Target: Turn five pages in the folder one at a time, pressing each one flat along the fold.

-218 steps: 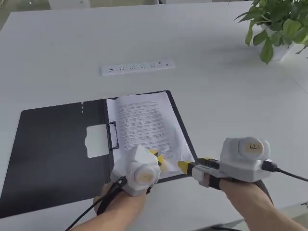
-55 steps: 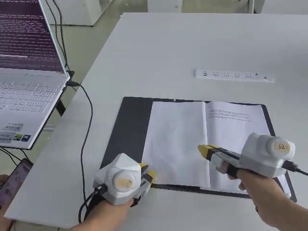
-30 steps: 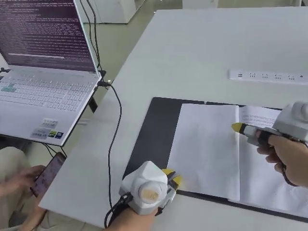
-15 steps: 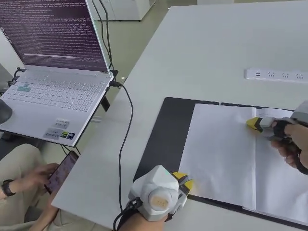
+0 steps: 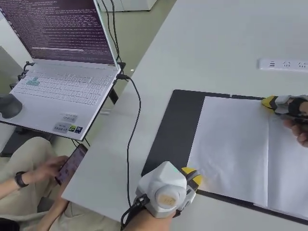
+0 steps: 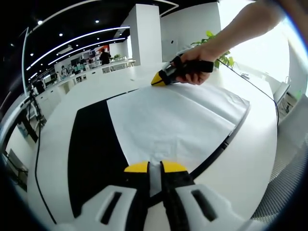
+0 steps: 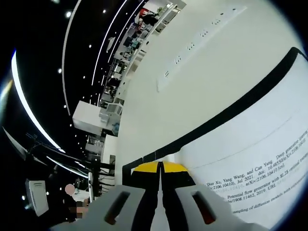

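The black folder (image 5: 166, 132) lies open on the white table, with a turned blank page (image 5: 231, 144) lying over its left half. My left gripper (image 5: 191, 176) is at that page's near left corner, shut on the page's edge (image 6: 155, 169). My right gripper (image 5: 267, 102) is shut with nothing in it. Its yellow tips rest on the fold close to the folder's far edge (image 7: 159, 168). A printed page (image 7: 255, 163) lies to the right of the fold. In the left gripper view the right gripper (image 6: 161, 79) is at the far end of the page.
An open laptop (image 5: 62, 72) stands to the left of the table, with a black cable (image 5: 132, 125) running along the table edge. A person's hand holds a phone (image 5: 71, 164) at lower left. A white power strip (image 5: 284, 64) lies beyond the folder.
My head camera has panned left. The right gripper has slid along the fold from the near part of the page to its far end. The left gripper stays at the page's near corner.
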